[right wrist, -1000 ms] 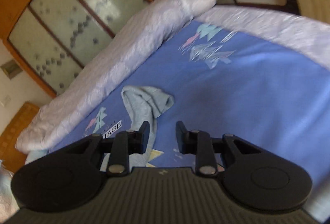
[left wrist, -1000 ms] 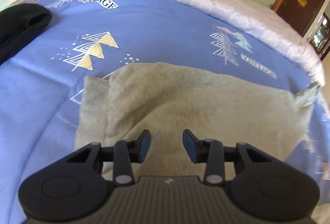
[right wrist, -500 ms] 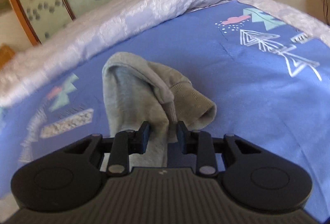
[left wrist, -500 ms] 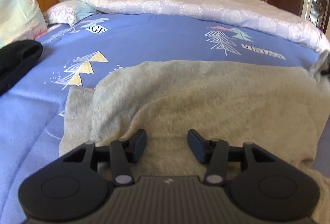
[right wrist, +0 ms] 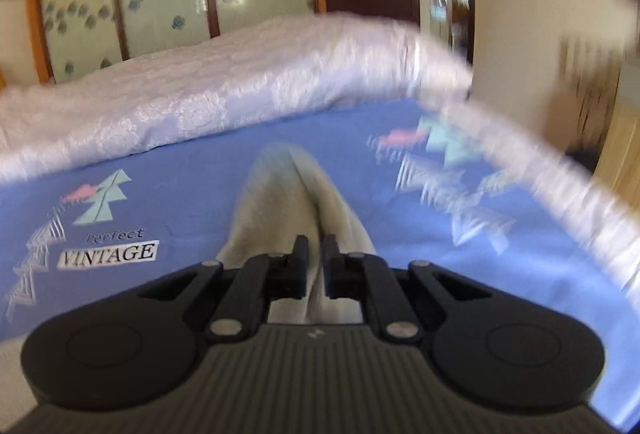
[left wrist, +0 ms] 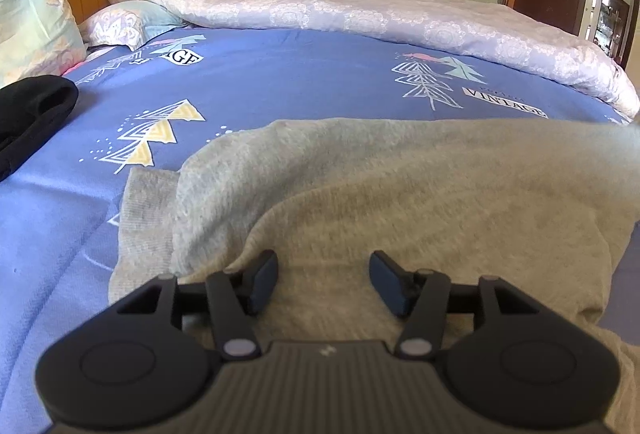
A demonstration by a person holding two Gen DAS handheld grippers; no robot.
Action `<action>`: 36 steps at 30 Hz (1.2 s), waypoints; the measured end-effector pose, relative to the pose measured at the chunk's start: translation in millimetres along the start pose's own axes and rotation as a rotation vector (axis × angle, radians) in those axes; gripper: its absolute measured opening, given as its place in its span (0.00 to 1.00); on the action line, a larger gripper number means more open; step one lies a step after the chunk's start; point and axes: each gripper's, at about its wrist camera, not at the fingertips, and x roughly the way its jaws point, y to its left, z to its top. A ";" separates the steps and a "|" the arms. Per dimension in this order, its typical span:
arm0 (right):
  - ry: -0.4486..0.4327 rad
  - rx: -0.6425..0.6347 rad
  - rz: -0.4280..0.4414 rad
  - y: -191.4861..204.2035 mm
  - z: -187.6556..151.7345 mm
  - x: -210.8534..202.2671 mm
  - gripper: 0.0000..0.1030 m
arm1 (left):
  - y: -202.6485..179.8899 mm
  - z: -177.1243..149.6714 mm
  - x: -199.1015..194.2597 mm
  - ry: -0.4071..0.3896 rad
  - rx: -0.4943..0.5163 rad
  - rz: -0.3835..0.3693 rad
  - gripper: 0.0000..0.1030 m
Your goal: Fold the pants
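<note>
The soft grey fleece pants (left wrist: 420,194) lie on the bed's blue printed cover, folded over in layers, a ribbed cuff sticking out toward the headboard side. At the foot-end side, a narrow bunched part (right wrist: 288,202) rises in a ridge.

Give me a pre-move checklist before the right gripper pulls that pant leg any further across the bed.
1. Right gripper pinching the grey pants: ok, its jaws have just been closing and the cloth sits between them.
2. Left gripper off the pants: ok, its jaws have just been opening, pads apart over the cloth.
3. Blue bedspread beyond the pants free of clutter: ok.
4. Black garment apart from the pants: ok.
5. Layers lying smooth: not ok, one fold bunches over another.
6. Grip firm enough to drag: cannot tell.
</note>
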 end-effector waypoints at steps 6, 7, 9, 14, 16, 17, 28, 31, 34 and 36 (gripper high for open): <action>-0.060 0.064 0.051 -29.4 16.0 -12.6 0.37 | 0.8 -0.2 0.0 -0.001 -0.002 -0.005 0.53; -0.041 0.081 0.035 -39.3 13.1 -10.5 0.26 | 0.8 -0.1 0.3 -0.001 -0.002 -0.008 0.54; 0.001 0.081 0.033 -53.7 -0.8 -9.1 0.25 | 0.6 -0.2 0.5 -0.001 -0.002 -0.013 0.56; 0.068 -0.108 0.059 -40.1 -46.8 -5.1 0.35 | -0.8 -0.5 1.4 -0.002 0.004 -0.014 0.57; 0.077 -0.168 0.036 -27.8 -55.3 7.8 0.40 | -1.8 -0.5 2.0 -0.001 0.009 -0.012 0.58; 0.090 -0.183 0.018 -25.6 -58.5 19.1 0.40 | -2.1 -0.5 2.2 0.000 0.011 -0.011 0.58; 0.044 -0.164 -0.039 -45.5 -8.2 -4.1 0.08 | -1.9 -0.9 1.6 -0.002 0.006 -0.020 0.60; 0.002 -0.194 -0.058 -37.8 34.3 -0.2 0.08 | -1.4 -1.0 1.7 -0.003 0.004 -0.023 0.60; -0.005 -0.228 -0.153 -23.7 68.9 42.1 0.22 | -1.5 -1.0 1.9 -0.003 0.007 -0.020 0.61; 0.043 -0.244 -0.246 -22.9 78.1 77.4 0.55 | -1.6 -1.2 2.2 -0.002 0.010 -0.018 0.61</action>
